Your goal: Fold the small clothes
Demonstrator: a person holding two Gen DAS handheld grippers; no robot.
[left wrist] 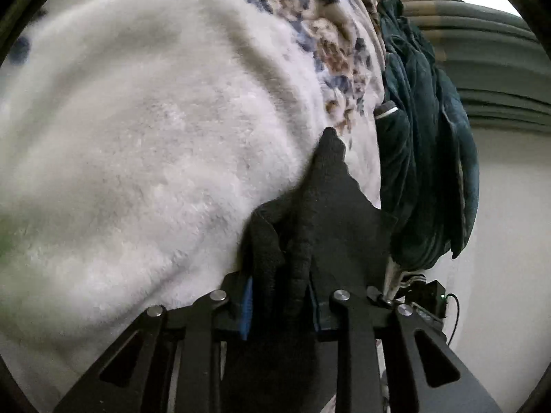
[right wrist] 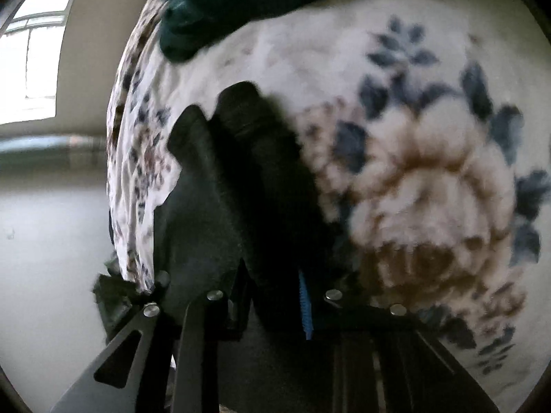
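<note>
Two grippers each pinch dark knitted cloth (left wrist: 320, 206) over a fleecy floral blanket (left wrist: 137, 137). In the left wrist view, the left gripper (left wrist: 280, 299) clamps a bunched fold between its blue-edged pads, and a teal garment (left wrist: 423, 172) hangs at the blanket's right edge. The blurrier right wrist view shows the right gripper (right wrist: 275, 296) closed on the cloth, a large brown flower (right wrist: 430, 206) to its right, and a window (right wrist: 38, 44) far left.

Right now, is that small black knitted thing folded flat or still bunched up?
Bunched up. The black knitted garment is crumpled into ridges between the left gripper pads, draping over the white fleece blanket, not lying flat.
</note>
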